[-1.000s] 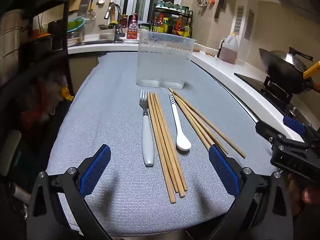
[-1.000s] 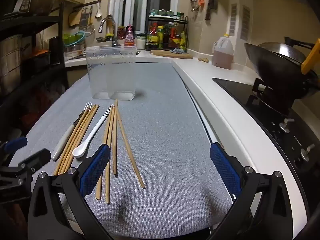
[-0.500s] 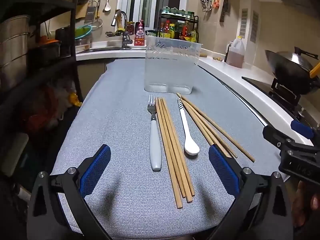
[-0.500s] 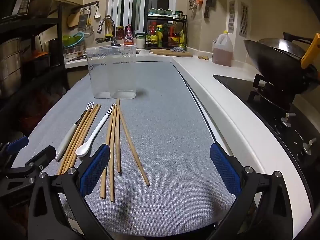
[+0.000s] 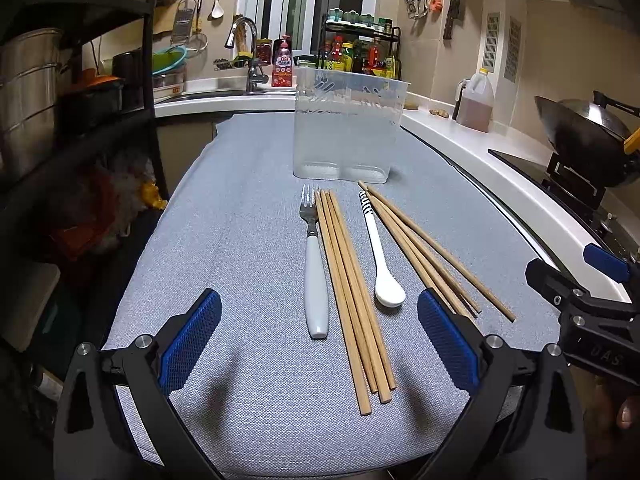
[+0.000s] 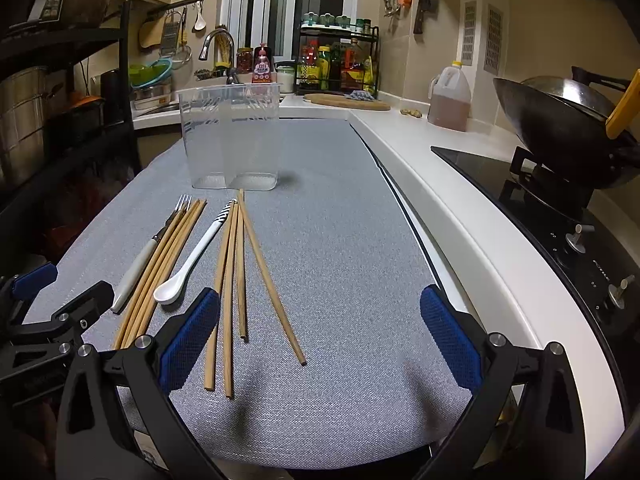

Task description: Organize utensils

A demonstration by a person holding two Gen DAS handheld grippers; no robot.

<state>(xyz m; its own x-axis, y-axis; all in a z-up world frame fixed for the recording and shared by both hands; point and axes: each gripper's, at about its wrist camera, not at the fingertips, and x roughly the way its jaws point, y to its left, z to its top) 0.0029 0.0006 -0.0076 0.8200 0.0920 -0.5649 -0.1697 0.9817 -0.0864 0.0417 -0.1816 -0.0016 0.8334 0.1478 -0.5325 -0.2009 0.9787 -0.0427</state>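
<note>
On the grey mat (image 5: 240,248) lie a white-handled fork (image 5: 314,280), a bundle of wooden chopsticks (image 5: 352,300), a white spoon (image 5: 380,260) with a striped handle, and more spread-out chopsticks (image 5: 432,248). Behind them stands a clear two-compartment utensil holder (image 5: 346,128), with nothing inside that I can see. My left gripper (image 5: 320,344) hovers open near the mat's front edge, over the fork handle and chopstick ends. In the right wrist view, the right gripper (image 6: 320,340) is open over the spread chopsticks (image 6: 240,280), with the spoon (image 6: 188,264), fork (image 6: 144,260) and holder (image 6: 230,136) to its left.
A white counter (image 6: 440,184) runs along the mat's right side, with a stove and a wok (image 6: 560,128) beyond it. An oil jug (image 6: 448,96) and a spice rack (image 6: 340,60) stand at the back. A sink with a tap (image 5: 248,48) and a dark shelf unit (image 5: 60,120) are on the left.
Both grippers have tilted slightly, so the utensils and holder sit a little lower and further right in the left view. Nothing on the mat has moved; both grippers stay open.
</note>
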